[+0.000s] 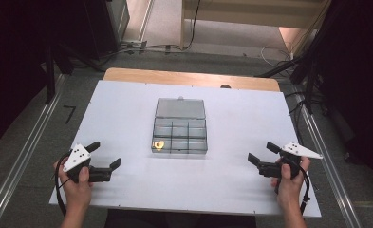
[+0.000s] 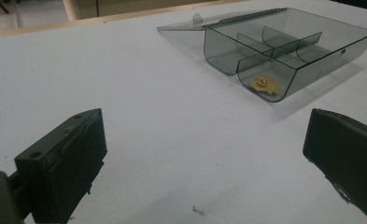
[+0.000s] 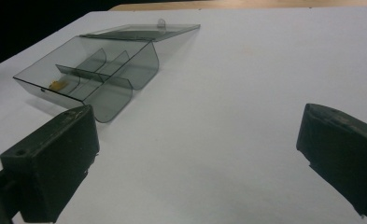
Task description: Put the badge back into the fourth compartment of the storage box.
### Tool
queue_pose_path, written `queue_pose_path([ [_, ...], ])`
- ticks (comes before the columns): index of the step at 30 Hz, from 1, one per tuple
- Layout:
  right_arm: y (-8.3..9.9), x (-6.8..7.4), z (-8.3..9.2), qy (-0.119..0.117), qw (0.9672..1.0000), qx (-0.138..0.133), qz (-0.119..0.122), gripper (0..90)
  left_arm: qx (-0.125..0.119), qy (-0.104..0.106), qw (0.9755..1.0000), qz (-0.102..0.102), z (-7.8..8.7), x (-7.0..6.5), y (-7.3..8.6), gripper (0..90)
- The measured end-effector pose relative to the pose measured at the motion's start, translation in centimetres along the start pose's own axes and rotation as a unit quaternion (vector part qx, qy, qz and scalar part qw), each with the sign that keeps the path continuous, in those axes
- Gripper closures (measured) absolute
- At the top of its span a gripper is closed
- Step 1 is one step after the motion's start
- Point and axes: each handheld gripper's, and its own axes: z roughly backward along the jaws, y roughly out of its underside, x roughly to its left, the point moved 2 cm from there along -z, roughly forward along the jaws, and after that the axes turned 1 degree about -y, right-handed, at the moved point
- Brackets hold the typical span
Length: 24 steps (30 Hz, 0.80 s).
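White tabletop [image 1: 127,118] on wooden board, grey floor, dark curtains around. Clear compartment box [image 1: 180,133] at centre, lid open, yellow item [image 1: 159,144] in near-left cell. Left gripper [image 1: 106,156], right gripper [image 1: 258,153] spread, empty. No readable writing.

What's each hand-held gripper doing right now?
Left hand-held gripper: open, holding nothing, short of the box.
Right hand-held gripper: open, holding nothing.
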Motion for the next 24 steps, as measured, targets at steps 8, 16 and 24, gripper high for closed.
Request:
queue_pose_path([
  [8, 0.6, -1.5, 1.0, 0.013, 0.9999, -0.003, -0.003, 0.0, 0.0, -0.001, 1.0, 0.001, 0.0, 0.0, 0.0, 0.0],
  [16, 1.2, -2.6, 1.7, 0.024, 0.9997, 0.0, -0.008, 0.0, 0.0, -0.001, 1.0, 0.001, 0.1, 0.0, 0.0, 0.0],
  [24, 1.7, -3.5, 2.4, 0.032, 0.9994, 0.001, -0.012, 0.0, -0.001, 0.0, 1.0, 0.002, 0.1, 0.0, 0.0, 0.0],
])
